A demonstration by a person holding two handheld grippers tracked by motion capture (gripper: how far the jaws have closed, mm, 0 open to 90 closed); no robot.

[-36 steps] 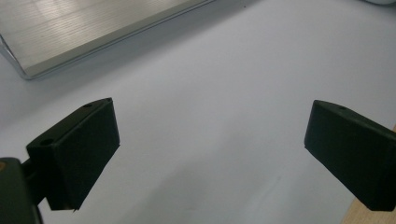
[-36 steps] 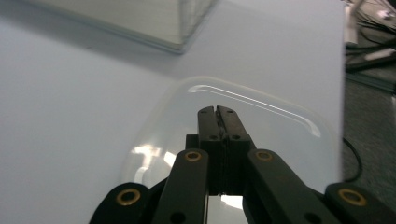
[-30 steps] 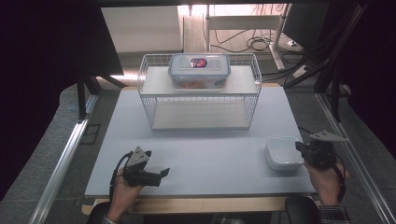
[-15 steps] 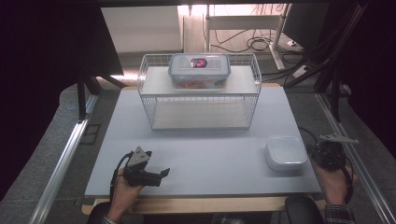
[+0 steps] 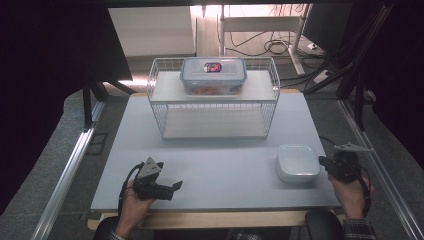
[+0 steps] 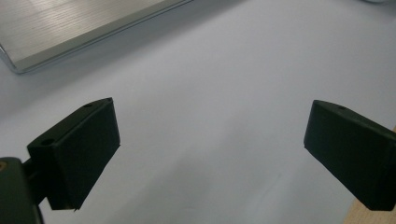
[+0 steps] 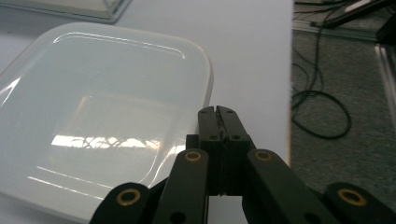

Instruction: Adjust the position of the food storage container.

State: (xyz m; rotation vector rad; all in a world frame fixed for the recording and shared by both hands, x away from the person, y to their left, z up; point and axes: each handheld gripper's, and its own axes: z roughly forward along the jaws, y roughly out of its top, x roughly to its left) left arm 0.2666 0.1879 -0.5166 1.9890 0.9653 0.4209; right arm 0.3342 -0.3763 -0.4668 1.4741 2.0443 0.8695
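A white square dish (image 5: pixel 297 162) lies on the table at the front right. My right gripper (image 5: pixel 324 163) sits just right of it, near the table's right edge. In the right gripper view its jaws are pressed together with nothing between them, and the right gripper (image 7: pixel 218 112) tips rest by the rim of the dish (image 7: pixel 102 107). My left gripper (image 5: pixel 175 189) lies low at the front left and points right. Its jaws stand wide apart over bare table, and nothing is between the left gripper (image 6: pixel 210 154) jaws.
A white wire rack (image 5: pixel 215 117) stands at the back middle of the grey table (image 5: pixel 220 160). A clear container with a blue-rimmed lid (image 5: pixel 213 75) sits on the rack's top shelf. Cables lie on the floor to the right of the table.
My right hand has shifted slightly beside the dish, which has stayed put. The left gripper has not moved.
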